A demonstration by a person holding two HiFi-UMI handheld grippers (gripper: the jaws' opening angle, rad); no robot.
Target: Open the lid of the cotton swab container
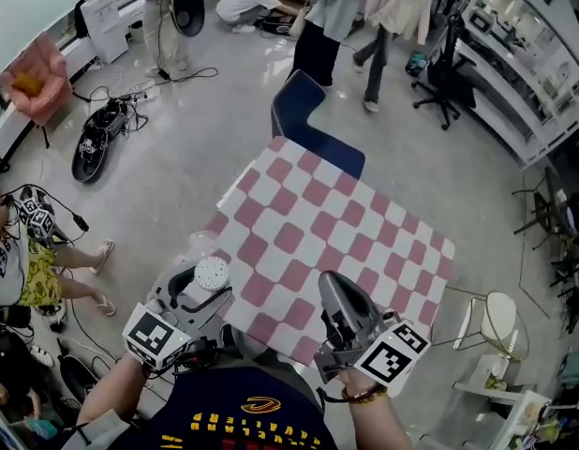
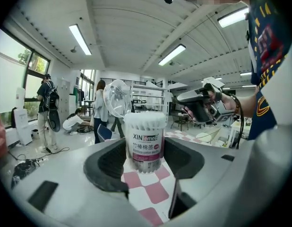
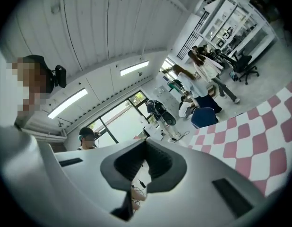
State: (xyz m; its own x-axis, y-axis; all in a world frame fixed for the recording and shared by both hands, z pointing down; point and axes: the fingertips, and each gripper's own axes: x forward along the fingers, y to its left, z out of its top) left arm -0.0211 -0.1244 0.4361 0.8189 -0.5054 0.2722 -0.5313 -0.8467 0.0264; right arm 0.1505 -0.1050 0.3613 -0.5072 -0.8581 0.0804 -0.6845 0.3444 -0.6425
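A clear cotton swab container with a pink-and-white label stands upright between the jaws of my left gripper, which is shut on its sides. Its clear round lid is flipped up and back on the left, baring the white swab tips. In the head view the container is held in the left gripper by the table's near-left edge. My right gripper hovers over the near side of the table, jaws together and nothing between them. It also shows in the left gripper view.
The table carries a pink-and-white checkered cloth. A blue chair stands at its far side. Several people stand or crouch at the back of the room, and one sits at the left. Cables and gear lie on the floor. Shelving lines the right.
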